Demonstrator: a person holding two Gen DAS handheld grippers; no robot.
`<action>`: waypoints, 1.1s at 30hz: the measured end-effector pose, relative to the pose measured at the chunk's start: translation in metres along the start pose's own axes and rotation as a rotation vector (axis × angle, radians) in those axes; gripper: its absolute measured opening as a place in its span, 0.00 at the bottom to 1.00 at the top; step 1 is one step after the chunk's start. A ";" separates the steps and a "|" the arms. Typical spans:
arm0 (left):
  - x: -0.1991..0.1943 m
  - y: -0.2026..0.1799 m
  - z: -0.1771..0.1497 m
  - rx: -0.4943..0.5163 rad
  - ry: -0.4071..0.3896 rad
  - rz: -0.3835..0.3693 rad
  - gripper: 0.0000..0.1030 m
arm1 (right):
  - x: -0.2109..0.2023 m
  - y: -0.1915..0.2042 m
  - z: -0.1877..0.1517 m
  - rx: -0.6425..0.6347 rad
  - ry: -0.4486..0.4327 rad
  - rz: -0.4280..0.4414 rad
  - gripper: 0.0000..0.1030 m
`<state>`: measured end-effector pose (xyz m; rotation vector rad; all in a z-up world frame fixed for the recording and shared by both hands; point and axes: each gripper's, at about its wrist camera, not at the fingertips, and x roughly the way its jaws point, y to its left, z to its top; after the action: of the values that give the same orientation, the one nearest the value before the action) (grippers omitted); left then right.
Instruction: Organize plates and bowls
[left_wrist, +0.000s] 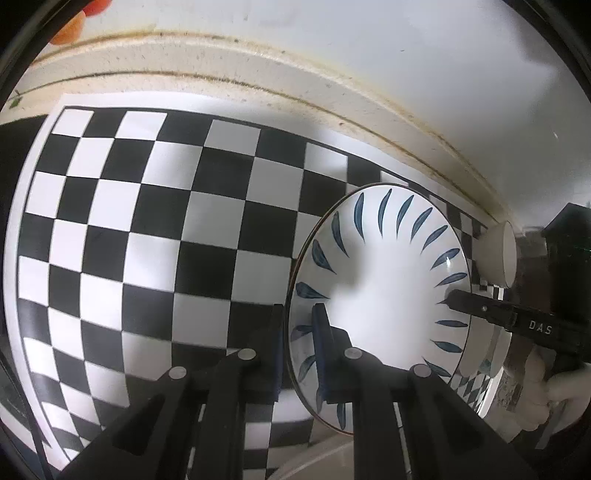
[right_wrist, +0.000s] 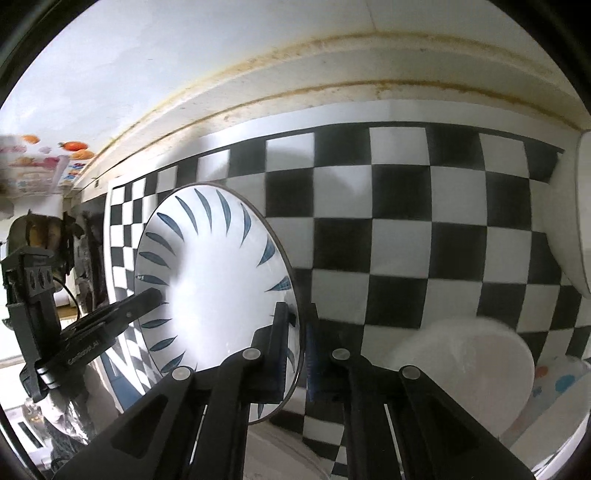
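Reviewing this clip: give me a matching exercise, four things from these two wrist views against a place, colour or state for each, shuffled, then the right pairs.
Things:
1. leaf-pattern plate
2. checkered mat
3. left gripper
4. plain white bowl

States:
A. black and white squares
B. held at opposite rims by both grippers
C. on the mat, lower right in the right wrist view
D. shut on the plate's rim

Pairs: 1-B, 2-A, 3-D, 4-C

Both wrist views look steeply down, sharing the plate (left_wrist: 384, 280).
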<state>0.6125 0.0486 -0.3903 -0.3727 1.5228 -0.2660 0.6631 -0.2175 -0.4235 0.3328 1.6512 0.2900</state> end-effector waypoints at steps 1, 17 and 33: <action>-0.004 -0.002 -0.003 0.004 -0.008 0.005 0.12 | -0.005 0.002 -0.005 -0.008 -0.007 -0.003 0.09; -0.067 -0.034 -0.070 0.084 -0.088 -0.015 0.12 | -0.068 0.008 -0.100 -0.011 -0.107 0.060 0.09; -0.061 -0.029 -0.152 0.119 -0.043 -0.011 0.12 | -0.054 -0.012 -0.213 0.025 -0.108 0.094 0.09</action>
<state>0.4600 0.0358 -0.3239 -0.2909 1.4560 -0.3536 0.4559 -0.2479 -0.3561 0.4382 1.5364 0.3170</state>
